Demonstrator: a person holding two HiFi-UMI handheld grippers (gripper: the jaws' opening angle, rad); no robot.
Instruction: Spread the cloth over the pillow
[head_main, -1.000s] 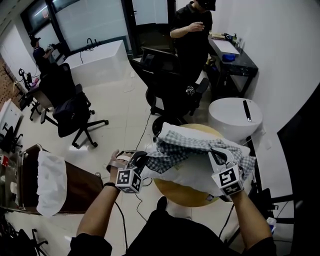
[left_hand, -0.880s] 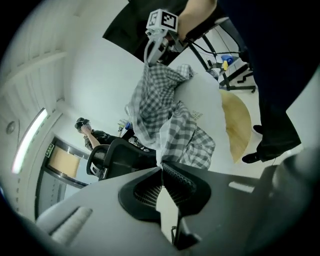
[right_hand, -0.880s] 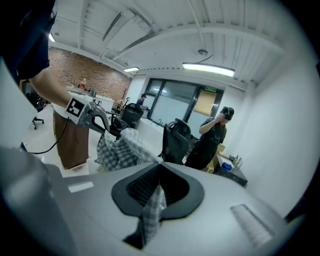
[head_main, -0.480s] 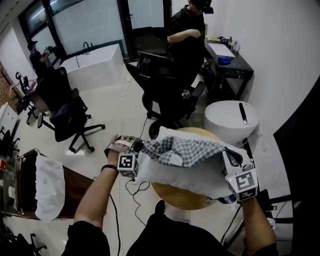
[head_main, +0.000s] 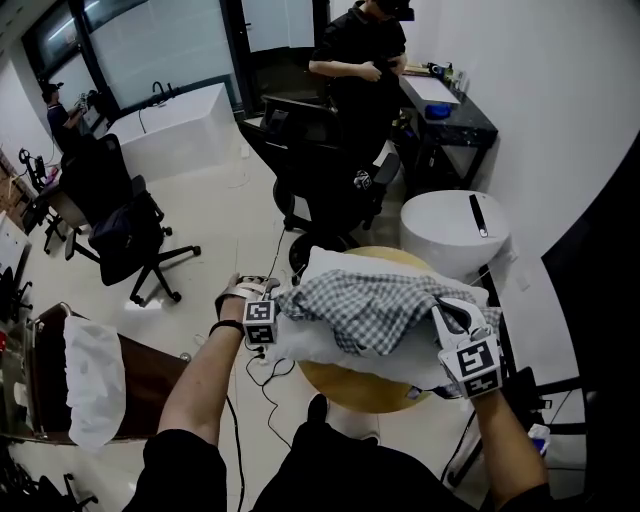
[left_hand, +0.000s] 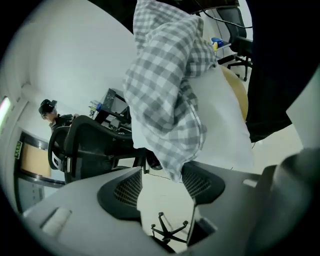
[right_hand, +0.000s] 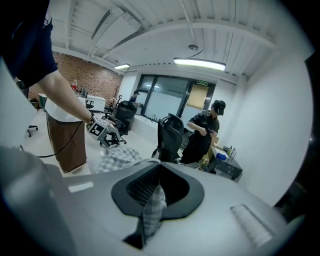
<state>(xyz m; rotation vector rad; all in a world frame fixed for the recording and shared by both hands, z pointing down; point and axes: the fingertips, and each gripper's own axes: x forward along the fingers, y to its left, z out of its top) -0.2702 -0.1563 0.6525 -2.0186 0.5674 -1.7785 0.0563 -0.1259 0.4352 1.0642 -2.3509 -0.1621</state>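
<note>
A grey-and-white checked cloth (head_main: 375, 305) lies rumpled over a white pillow (head_main: 325, 345) on a round wooden table (head_main: 350, 388). My left gripper (head_main: 278, 298) is at the cloth's left end. Its jaws have just been opening. In the left gripper view the gripper (left_hand: 161, 182) stands open, and a corner of the cloth (left_hand: 165, 95) hangs loose between the pads, beside the pillow (left_hand: 220, 120). My right gripper (head_main: 450, 315) is at the cloth's right end. The right gripper view shows it (right_hand: 159, 192) shut on a strip of the cloth (right_hand: 152, 212).
A white round side table (head_main: 455, 225) stands behind the wooden one, and a black office chair (head_main: 320, 150) beyond that. A person (head_main: 360, 50) stands by a dark desk (head_main: 450, 110). At the left are another chair (head_main: 125, 225) and a brown bin with a white liner (head_main: 90, 370).
The left gripper has come down at the pillow's left end and opened, letting go of the cloth. The cloth, bunched high before, now lies lower and wider. The right gripper shifted slightly.
</note>
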